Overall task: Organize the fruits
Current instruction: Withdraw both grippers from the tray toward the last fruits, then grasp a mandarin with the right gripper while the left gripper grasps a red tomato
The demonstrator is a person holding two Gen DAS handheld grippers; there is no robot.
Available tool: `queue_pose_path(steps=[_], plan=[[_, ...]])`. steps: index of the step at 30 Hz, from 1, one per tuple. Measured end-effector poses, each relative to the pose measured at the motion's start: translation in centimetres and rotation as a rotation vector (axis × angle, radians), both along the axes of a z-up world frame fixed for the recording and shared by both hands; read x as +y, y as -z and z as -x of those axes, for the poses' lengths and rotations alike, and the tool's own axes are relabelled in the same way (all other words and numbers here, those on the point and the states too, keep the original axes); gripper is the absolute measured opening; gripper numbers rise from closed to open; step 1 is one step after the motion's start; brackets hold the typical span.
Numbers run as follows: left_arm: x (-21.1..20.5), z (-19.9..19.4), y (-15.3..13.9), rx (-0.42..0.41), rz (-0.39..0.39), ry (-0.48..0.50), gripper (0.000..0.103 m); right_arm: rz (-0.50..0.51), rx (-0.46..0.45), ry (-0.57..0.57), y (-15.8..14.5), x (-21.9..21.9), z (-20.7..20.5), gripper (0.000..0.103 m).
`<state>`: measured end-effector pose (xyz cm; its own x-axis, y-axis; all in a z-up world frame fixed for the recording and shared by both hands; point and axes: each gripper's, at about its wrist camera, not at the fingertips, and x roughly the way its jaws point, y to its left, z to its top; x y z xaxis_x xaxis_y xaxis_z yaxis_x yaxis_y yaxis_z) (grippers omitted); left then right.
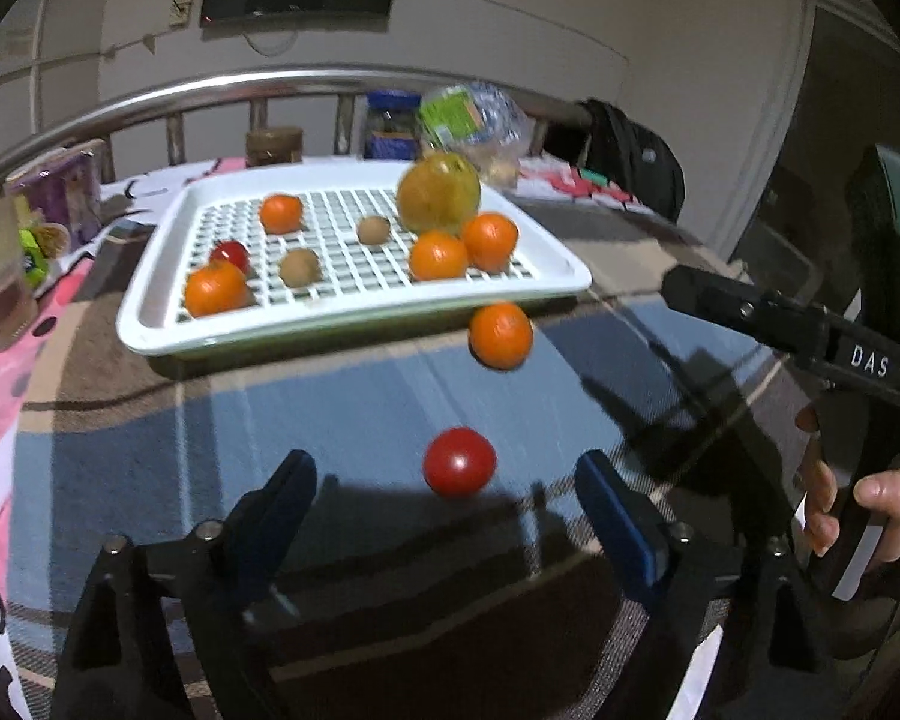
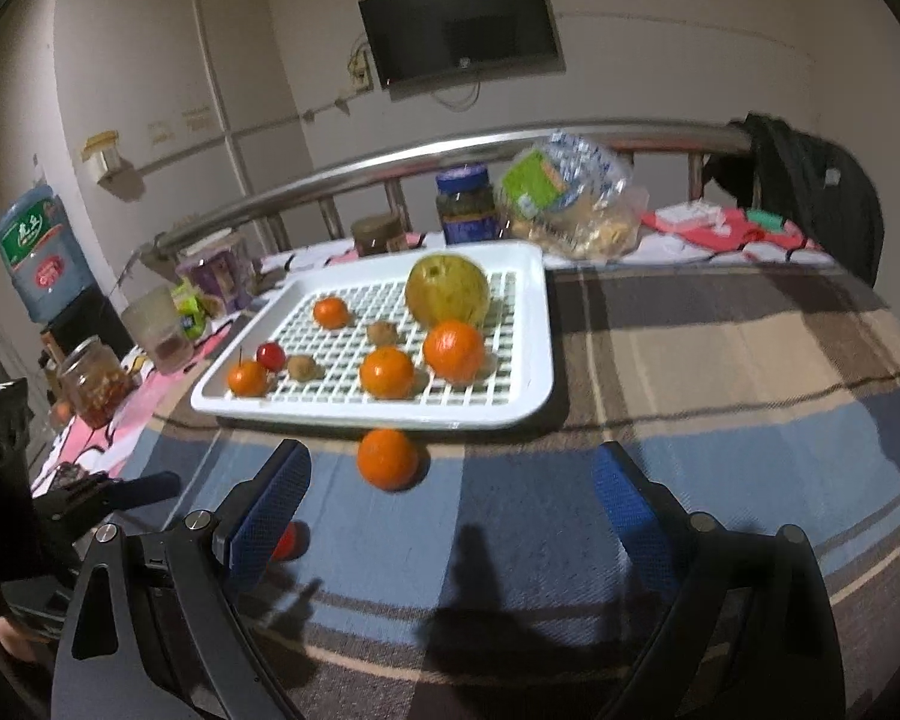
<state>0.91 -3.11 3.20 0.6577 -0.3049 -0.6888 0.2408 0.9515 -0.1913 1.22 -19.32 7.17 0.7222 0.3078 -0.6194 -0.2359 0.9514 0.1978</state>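
A white slotted tray (image 1: 150, 324) on the plaid blanket holds several oranges, two brown kiwis, a small red tomato (image 1: 230, 253) and a large yellow-green fruit (image 1: 438, 192). One loose orange (image 1: 500, 336) lies on the blanket at the tray's front edge. A loose red tomato (image 1: 459, 461) lies nearer, level with the tips of my left gripper (image 1: 445, 459), whose jaws stand open and clear of it on both sides. My right gripper (image 2: 453, 451) is open too, and the loose orange (image 2: 387, 459) sits just ahead of it, left of centre. Its left finger half hides the tomato (image 2: 288, 540).
Behind the tray stand jars (image 2: 465, 204), a plastic food bag (image 2: 570, 198) and a metal bed rail (image 2: 390, 162). More jars and a cup (image 2: 156, 324) crowd the left edge. A dark backpack (image 2: 810, 192) hangs at the far right. A hand (image 1: 858, 504) grips the right tool.
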Motion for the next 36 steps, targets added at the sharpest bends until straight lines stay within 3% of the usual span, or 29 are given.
queue_pose_path(steps=[5,12,16,20,24,36], plan=[[-1.1,-1.1,1.3,0.065,-0.020,0.035,0.070,0.016,0.064,-0.047,1.4,1.6,-1.4,0.093],[-1.3,-2.1,2.2,0.096,-0.039,0.031,0.054,0.079,0.128,-0.108,3.3,4.9,-3.9,0.074],[-1.4,-2.5,2.2,0.099,-0.028,0.034,0.046,0.094,0.157,-0.131,4.2,6.2,-5.0,0.056],[-1.4,-2.7,2.3,0.094,-0.023,0.031,0.034,0.116,0.175,-0.136,4.9,7.0,-5.8,0.045],[-1.1,-2.8,2.3,0.095,-0.005,0.027,0.034,0.145,0.166,-0.119,5.1,7.0,-5.9,0.034],[0.7,-1.9,0.8,0.057,0.045,-0.013,0.033,0.042,0.150,-0.116,3.7,5.2,-4.1,0.033]])
